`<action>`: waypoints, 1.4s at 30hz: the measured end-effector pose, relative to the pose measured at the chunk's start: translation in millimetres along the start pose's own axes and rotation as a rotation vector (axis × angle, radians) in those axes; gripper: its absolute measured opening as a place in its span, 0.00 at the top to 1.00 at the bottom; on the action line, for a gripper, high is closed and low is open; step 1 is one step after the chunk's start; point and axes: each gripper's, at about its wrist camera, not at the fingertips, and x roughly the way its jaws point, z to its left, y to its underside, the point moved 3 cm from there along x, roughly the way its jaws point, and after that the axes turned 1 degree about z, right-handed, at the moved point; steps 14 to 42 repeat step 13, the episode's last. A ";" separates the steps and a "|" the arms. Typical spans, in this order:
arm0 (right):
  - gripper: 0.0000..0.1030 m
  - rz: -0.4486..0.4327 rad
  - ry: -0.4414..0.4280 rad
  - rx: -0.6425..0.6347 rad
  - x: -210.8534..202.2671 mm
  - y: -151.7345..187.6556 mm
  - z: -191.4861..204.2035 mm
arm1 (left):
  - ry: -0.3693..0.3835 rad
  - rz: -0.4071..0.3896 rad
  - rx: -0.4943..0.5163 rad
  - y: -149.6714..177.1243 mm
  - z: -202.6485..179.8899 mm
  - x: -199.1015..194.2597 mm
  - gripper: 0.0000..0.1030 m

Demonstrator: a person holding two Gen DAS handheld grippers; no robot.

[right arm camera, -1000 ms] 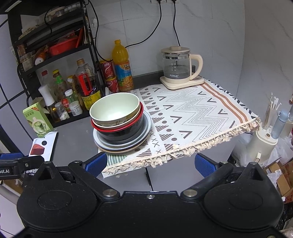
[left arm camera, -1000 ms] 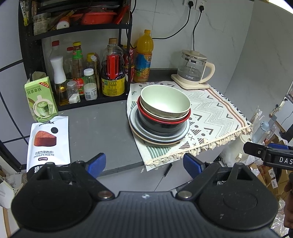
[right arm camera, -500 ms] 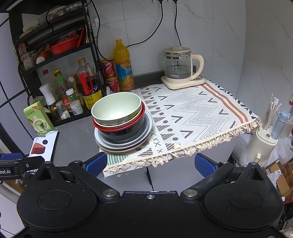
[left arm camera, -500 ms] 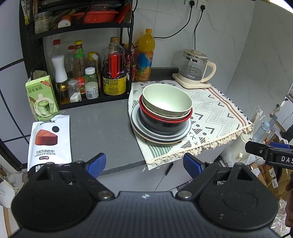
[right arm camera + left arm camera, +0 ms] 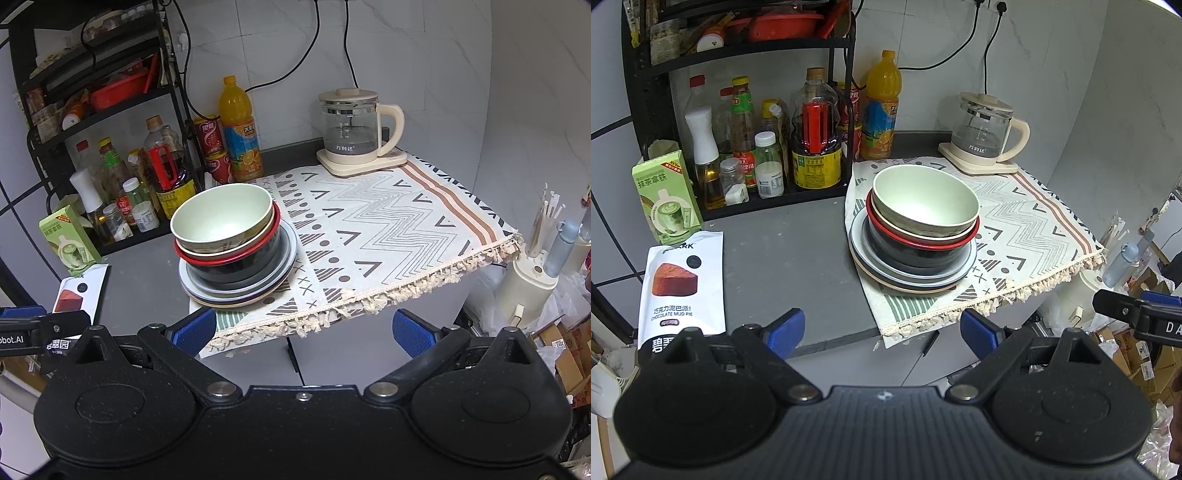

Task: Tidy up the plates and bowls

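Observation:
A stack of dishes stands on the left part of a patterned cloth (image 5: 1034, 221) (image 5: 388, 229). On top is a pale green bowl (image 5: 923, 199) (image 5: 223, 216), under it a cream bowl with a red rim (image 5: 923, 240) (image 5: 225, 258), then a black bowl (image 5: 916, 254) (image 5: 240, 273), then several grey and beige plates (image 5: 912, 280) (image 5: 236, 295). My left gripper (image 5: 882, 332) is open and empty, in front of the counter edge below the stack. My right gripper (image 5: 304, 332) is open and empty, in front of the cloth's fringe.
A black rack (image 5: 646, 92) holds bottles (image 5: 816, 147) at the back left. An orange juice bottle (image 5: 881, 107) and a glass kettle (image 5: 982, 133) (image 5: 351, 129) stand at the back. A green carton (image 5: 665, 195) and a snack pouch (image 5: 679, 280) sit on the grey counter (image 5: 783, 251).
Both grippers have moved slightly closer to the counter, so the stack looks a little nearer. Both stay open and empty.

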 end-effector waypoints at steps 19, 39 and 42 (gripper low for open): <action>0.00 0.039 -0.009 0.005 37.4 -20.1 -29.4 | -0.016 0.043 -0.001 -27.3 -25.9 47.2 0.13; 0.00 0.039 -0.009 0.005 37.4 -20.1 -29.4 | -0.016 0.043 -0.001 -27.3 -25.9 47.2 0.13; 0.00 0.039 -0.009 0.005 37.4 -20.1 -29.4 | -0.016 0.043 -0.001 -27.3 -25.9 47.2 0.13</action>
